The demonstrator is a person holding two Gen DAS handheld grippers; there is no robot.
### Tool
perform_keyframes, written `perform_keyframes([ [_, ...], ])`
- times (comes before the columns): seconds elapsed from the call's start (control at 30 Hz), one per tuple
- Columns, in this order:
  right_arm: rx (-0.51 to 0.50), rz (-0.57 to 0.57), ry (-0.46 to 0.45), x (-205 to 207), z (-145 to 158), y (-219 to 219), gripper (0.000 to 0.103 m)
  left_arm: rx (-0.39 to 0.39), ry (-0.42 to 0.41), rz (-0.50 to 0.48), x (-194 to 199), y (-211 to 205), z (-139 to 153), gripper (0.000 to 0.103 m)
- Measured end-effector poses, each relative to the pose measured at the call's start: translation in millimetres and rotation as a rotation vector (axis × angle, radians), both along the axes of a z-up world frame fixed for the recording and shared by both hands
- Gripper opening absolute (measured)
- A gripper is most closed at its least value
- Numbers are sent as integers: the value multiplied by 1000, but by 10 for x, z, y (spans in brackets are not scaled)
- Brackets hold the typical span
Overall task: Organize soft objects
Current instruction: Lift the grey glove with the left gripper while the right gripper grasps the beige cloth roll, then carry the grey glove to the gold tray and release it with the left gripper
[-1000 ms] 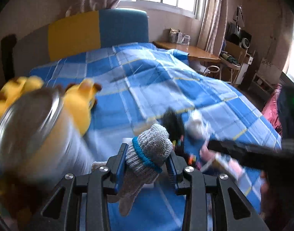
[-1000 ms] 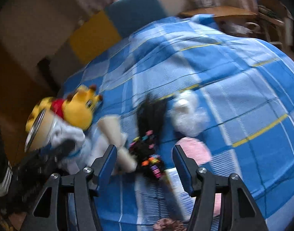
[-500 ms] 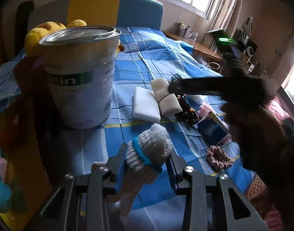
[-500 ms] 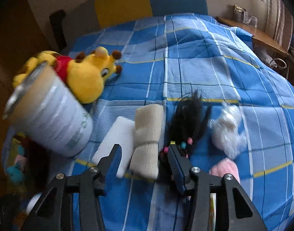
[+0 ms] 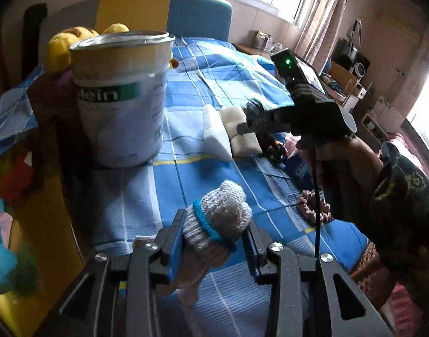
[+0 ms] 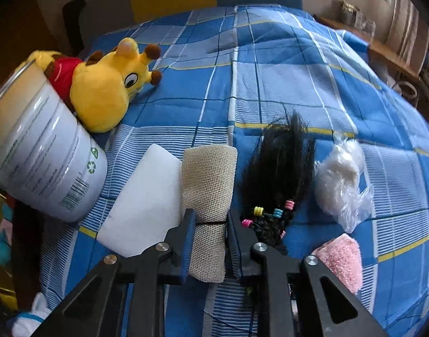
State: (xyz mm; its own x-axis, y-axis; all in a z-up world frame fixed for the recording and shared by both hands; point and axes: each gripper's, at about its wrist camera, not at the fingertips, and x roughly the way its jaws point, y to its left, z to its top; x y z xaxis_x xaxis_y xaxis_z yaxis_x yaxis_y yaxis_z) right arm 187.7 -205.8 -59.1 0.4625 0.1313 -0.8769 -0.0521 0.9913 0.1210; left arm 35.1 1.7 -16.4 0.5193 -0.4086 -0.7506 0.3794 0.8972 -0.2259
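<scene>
Beige rolled cloth (image 6: 209, 193) lay on the bed (image 6: 284, 84), its long axis running away from the right gripper (image 6: 209, 238), whose jaws had just closed across its near end. Left gripper (image 5: 214, 241) pinched a knitted sock (image 5: 217, 224); beyond stood the tin can (image 5: 121, 95), nearer that hand.

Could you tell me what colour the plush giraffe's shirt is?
Red, on the plush giraffe; clearest in the right wrist view.
</scene>
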Motion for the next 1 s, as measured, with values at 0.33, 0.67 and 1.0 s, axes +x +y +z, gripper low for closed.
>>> perform_keyframes([
  [0.33, 11, 4, 12, 51, -15, -20, 23, 25, -9, -13, -175, -63, 14, 38],
  [0.67, 11, 0, 25, 62, -38, -18, 23, 9, -43, 25, -288, 103, 196, 38],
  [1.0, 21, -8, 37, 81, -58, -23, 24, -41, -78, 70, -353, 351, 451, 38],
])
